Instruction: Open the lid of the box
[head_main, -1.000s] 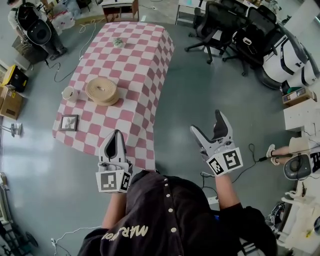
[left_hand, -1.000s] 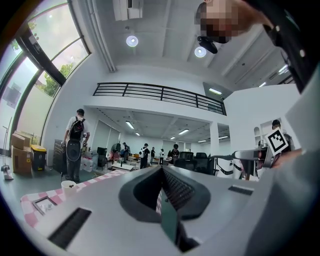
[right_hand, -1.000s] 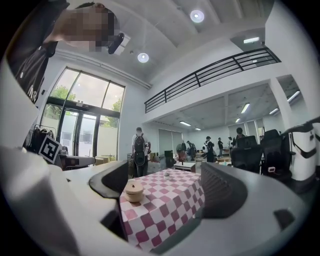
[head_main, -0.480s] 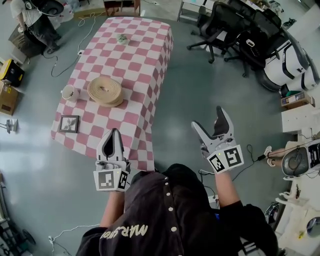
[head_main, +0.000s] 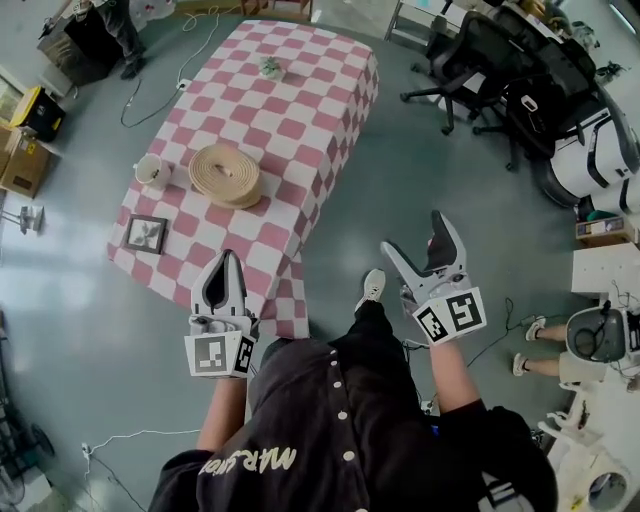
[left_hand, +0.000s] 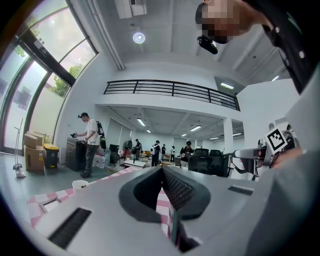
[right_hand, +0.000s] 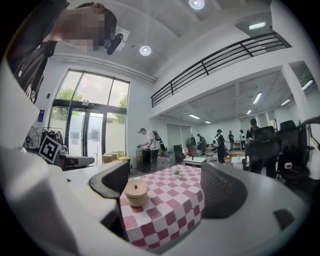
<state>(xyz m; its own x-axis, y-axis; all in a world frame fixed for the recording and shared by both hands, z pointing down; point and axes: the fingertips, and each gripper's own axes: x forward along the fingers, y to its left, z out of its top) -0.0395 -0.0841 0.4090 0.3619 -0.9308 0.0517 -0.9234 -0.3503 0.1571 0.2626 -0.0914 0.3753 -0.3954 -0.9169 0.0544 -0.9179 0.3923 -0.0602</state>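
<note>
lettering on the back of the person's dark shirt (head_main: 330, 430) is pale; it starts "mar" and the rest cannot be read. each gripper's cube carries black-and-white square markers, with no words on them.

count: one table (head_main: 300, 130) under a pink-and-white checked cloth. on it are one round tan box (head_main: 225, 174), one pale cup (head_main: 152, 170), one small framed picture (head_main: 146, 234) and one small green item (head_main: 269, 67) at the far end. the box stands toward the table's near end, just beside the cup and apart from the picture, with its lid seated on top. several black office chairs (head_main: 480, 60) stand on the floor to the right.

left gripper (head_main: 227, 262): held low in front of the body on a bare forearm, pointing at the table's near corner. its jaws are pressed together with nothing between them, confirmed in the left gripper view (left_hand: 162, 172).

right gripper (head_main: 414, 238): held level with the left one, over bare floor to the right of the table, tips pointing forward. its jaws stand wide apart and hold nothing. in the right gripper view (right_hand: 167, 182) the box (right_hand: 136, 193) and the table (right_hand: 175, 215) show through the gap, but both lie well ahead of the jaws, untouched.
</note>
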